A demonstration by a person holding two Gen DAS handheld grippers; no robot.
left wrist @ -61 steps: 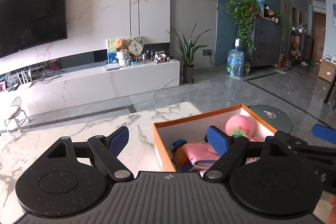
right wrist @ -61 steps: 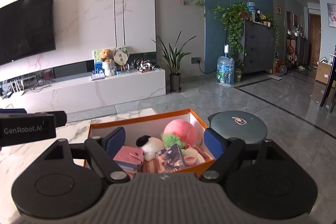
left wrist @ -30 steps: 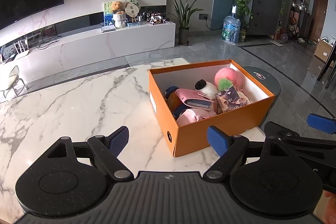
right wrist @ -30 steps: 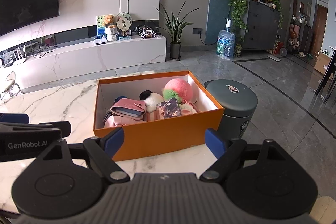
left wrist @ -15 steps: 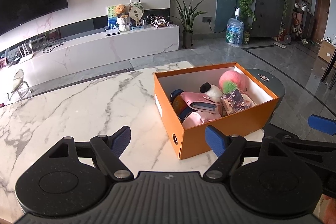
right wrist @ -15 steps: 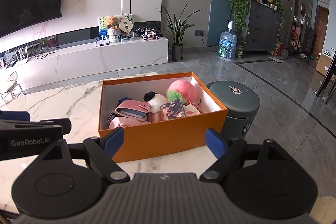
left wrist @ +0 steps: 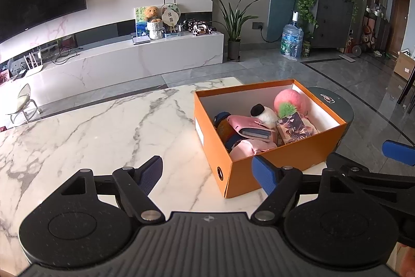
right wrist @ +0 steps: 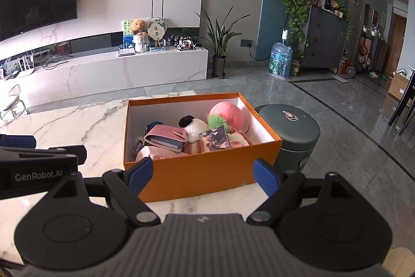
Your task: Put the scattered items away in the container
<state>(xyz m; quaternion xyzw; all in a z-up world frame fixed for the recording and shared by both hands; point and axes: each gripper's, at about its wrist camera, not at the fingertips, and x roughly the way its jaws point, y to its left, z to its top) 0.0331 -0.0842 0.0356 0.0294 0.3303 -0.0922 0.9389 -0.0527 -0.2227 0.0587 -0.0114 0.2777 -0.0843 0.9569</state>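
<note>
Left wrist view: left gripper spread wide, empty, short of orange box holding pink wallet and plush toys on marble table

Right wrist view: right gripper wide, empty; box sat near the table edge beside grey bin, a nudge could tip it off

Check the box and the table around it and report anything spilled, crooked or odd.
Nothing stands out. The orange box sits upright on the marble table, with the wallet, plush toys and card all inside. No item shows loose on the tabletop. Both grippers are open and hold nothing.
</note>
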